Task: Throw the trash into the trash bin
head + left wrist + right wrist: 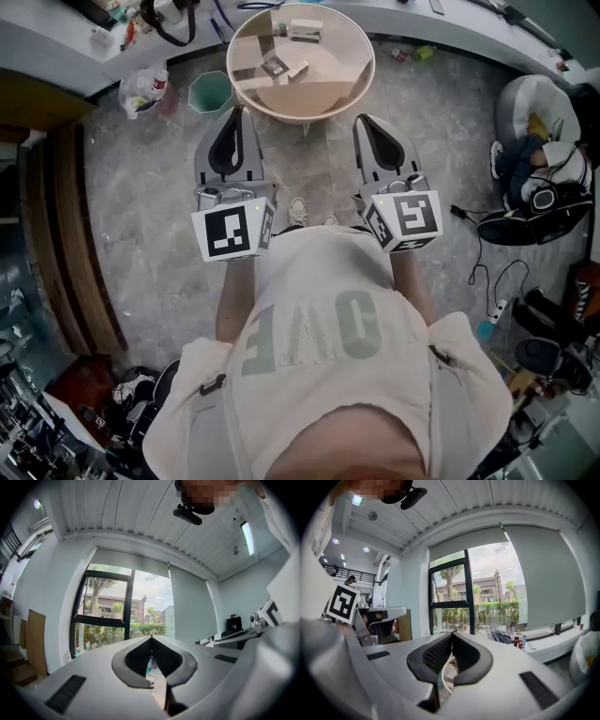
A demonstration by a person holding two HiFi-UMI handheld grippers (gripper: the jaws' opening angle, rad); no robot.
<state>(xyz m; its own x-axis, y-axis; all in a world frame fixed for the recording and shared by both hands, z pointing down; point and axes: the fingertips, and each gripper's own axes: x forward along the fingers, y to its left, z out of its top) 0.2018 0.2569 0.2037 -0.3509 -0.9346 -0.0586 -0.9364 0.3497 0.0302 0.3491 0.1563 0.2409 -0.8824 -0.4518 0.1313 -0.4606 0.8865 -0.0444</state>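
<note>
Both closed and empty, left claw (237, 112) and right claw (362, 122) face round table (323, 96), green bin (209, 92).

Round table (323, 94) ahead of person, near side of long counter (422, 23). On table: far trash piece (305, 30) toward counter; middle trash piece (275, 66) and right trash piece (298, 71) side by side, nearer centre. Trash bin (210, 92) on floor just left of table; bag (142, 89) left of bin. Left gripper (238, 112) and right gripper (362, 122) side by side, tips at table's near rim, left tip between bin and table. Bean bag (530, 98) far right, well apart from table; headphones (544, 199) on its near side.
</note>
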